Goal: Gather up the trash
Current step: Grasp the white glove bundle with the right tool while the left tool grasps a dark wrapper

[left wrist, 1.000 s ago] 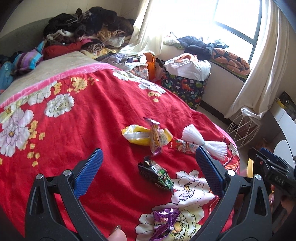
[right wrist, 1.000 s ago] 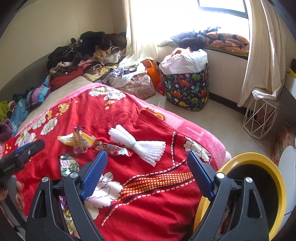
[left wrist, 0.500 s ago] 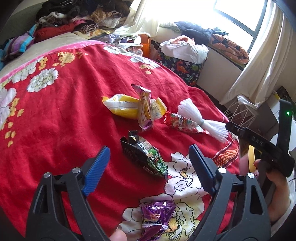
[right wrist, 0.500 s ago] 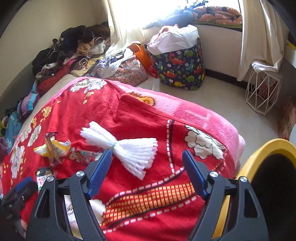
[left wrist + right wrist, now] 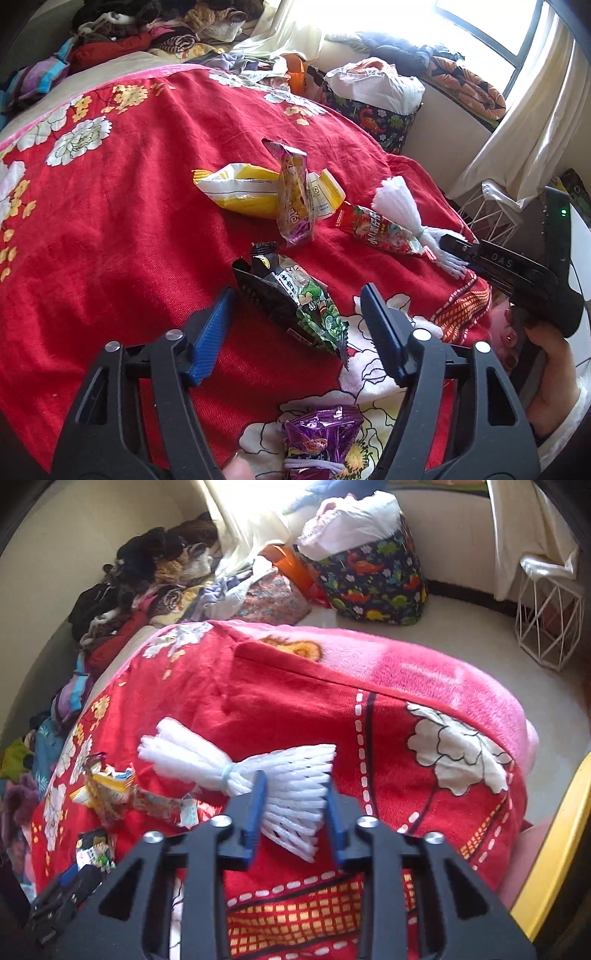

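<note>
Several snack wrappers lie on the red flowered blanket (image 5: 129,229). A black-and-green wrapper (image 5: 295,299) lies between the blue pads of my left gripper (image 5: 299,295). Its jaws are closing, and the pads do not press the wrapper. Beyond it are a yellow bag (image 5: 243,188), a purple-and-yellow wrapper (image 5: 293,199) and a red wrapper (image 5: 373,229). A crumpled purple wrapper (image 5: 321,435) sits under the left gripper. My right gripper (image 5: 295,790) is closing on the fanned end of a white foam net bundle (image 5: 207,757), with both pads against it.
A yellow-rimmed bin (image 5: 554,849) stands beside the bed's right corner. On the floor are a dinosaur-print basket (image 5: 373,579) full of laundry and a white wire basket (image 5: 546,627). Clothes (image 5: 147,576) are piled at the head of the bed.
Both grippers came down toward the blanket. The left jaws narrowed around the black-and-green wrapper. The right gripper moved left onto the white bundle and closed from wide open.
</note>
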Motion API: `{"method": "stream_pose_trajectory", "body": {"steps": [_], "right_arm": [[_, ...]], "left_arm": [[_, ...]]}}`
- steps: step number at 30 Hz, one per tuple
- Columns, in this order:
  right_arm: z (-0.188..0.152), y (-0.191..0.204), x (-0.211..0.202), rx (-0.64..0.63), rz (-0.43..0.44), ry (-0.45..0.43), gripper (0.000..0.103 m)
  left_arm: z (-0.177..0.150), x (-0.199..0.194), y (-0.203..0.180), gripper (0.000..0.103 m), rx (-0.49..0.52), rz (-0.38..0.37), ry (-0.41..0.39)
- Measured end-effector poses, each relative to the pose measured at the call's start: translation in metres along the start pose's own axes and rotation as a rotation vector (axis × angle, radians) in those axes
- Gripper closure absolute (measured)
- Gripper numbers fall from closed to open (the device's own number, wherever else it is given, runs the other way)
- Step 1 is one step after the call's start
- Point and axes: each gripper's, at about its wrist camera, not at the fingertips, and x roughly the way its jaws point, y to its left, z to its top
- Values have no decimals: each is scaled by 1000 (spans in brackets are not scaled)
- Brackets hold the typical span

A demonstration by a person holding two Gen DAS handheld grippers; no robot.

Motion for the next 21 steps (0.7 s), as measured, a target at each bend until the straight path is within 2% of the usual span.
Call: {"method": "stream_pose_trajectory", "body": {"steps": [1, 4, 5, 8, 12, 21], "right_arm": [[-2, 1, -5, -9, 2, -13, 85], [-7, 2, -19, -11, -11, -54, 87], [-9, 2, -24, -12, -16, -68, 87], [-17, -1, -44, -27, -37, -117, 88], [-27, -6, -71, -24, -58, -181, 89], [-37, -19, -126, 0, -78, -297, 89]], "left_arm": [[0, 0, -1, 50, 1, 0, 1], [-1, 0, -2, 66, 10, -5, 8], [-1, 0, -4, 74, 11, -8, 11], [-1, -2, -6, 84, 22, -20, 14], [0, -10, -14, 89, 43, -37, 0], [11, -43, -33, 91, 84, -75, -75]]}}
